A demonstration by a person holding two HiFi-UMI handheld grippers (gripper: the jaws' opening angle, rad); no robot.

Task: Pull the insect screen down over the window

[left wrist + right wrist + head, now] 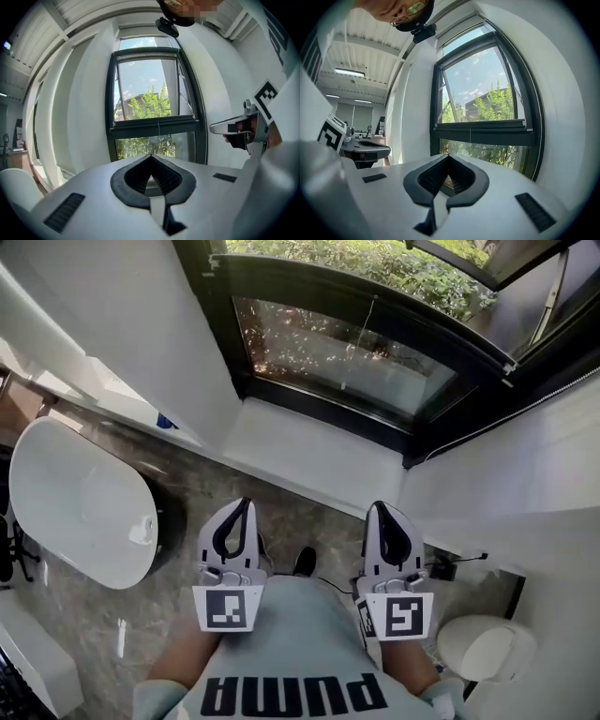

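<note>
White walls and a shiny stone floor (187, 479) are making up this bathroom. From the head view, a bathtub (80, 502) is sitting at the left and a toilet (483, 648) is sitting at the lower right. The window (337, 357) is filling the top of the frame, with green bushes showing behind the glass. The left gripper (246, 504) and the right gripper (375, 507) are pointing at it from the lower middle, well apart from it.

From the left gripper view, its 2 jaws are pressing together with nothing between them. A dark bar (154, 124) is crossing the middle of the window, and a thin cord (158, 130) is hanging from it. I am guessing this bar is the bottom edge of the insect screen, but I cannot tell for sure.

From the right gripper view, these 2 jaws are also pressing together on nothing. The bar is sitting in the middle right, and the top pane (478, 89) is tilting open.

To do this well, both grippers should be going closer first. Then 1 gripper should be opening, closing on the cord or the bar near its middle, and pulling straight down slowly, so the screen is coming down level and not jamming.
</note>
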